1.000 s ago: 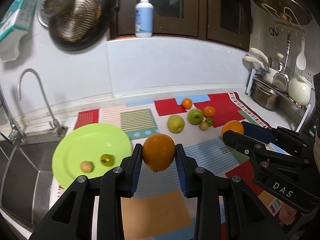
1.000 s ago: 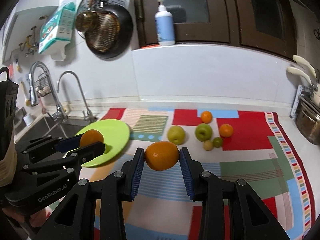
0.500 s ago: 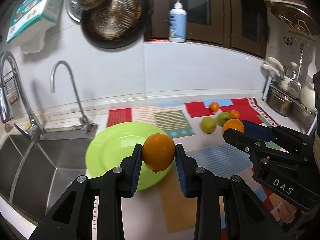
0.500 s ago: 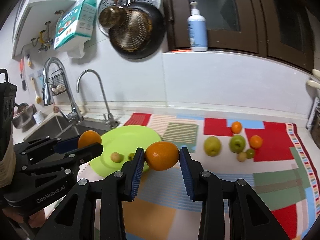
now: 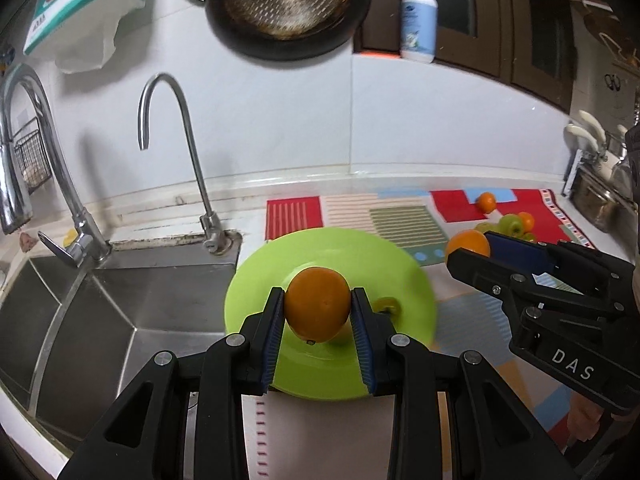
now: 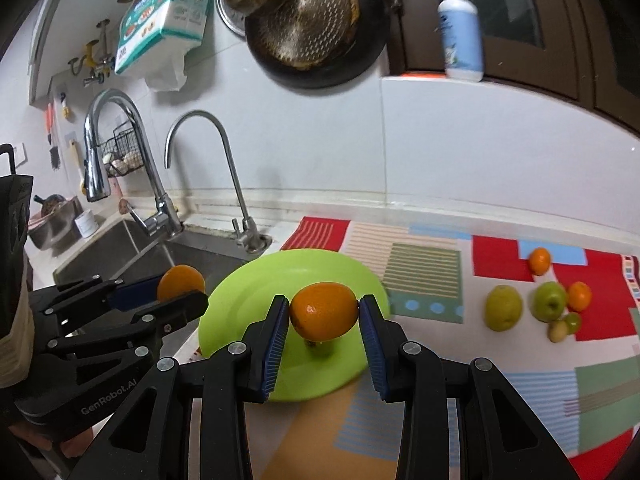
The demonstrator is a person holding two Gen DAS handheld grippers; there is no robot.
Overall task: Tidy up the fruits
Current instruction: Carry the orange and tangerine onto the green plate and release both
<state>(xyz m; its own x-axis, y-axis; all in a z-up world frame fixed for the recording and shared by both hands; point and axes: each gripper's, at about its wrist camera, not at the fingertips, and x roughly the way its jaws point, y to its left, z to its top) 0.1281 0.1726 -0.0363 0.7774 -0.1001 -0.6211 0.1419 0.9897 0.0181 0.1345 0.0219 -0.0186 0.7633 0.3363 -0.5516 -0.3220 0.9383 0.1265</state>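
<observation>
Left wrist view: orange (image 5: pixel 318 304) between left tongs (image 5: pixel 318 320), above green plate (image 5: pixel 400 264).

- The left wrist view looks forward along its jaws, close above the green plate (image 5: pixel 404 280), facing the wall at 12 o'clock, with the sink (image 5: pixel 120 312) at 9 o'clock.
- The right wrist view faces the same wall from farther right.
- Both share the plate, the faucet (image 6: pixel 224 168) and the patterned mat (image 6: pixel 500 360).
</observation>
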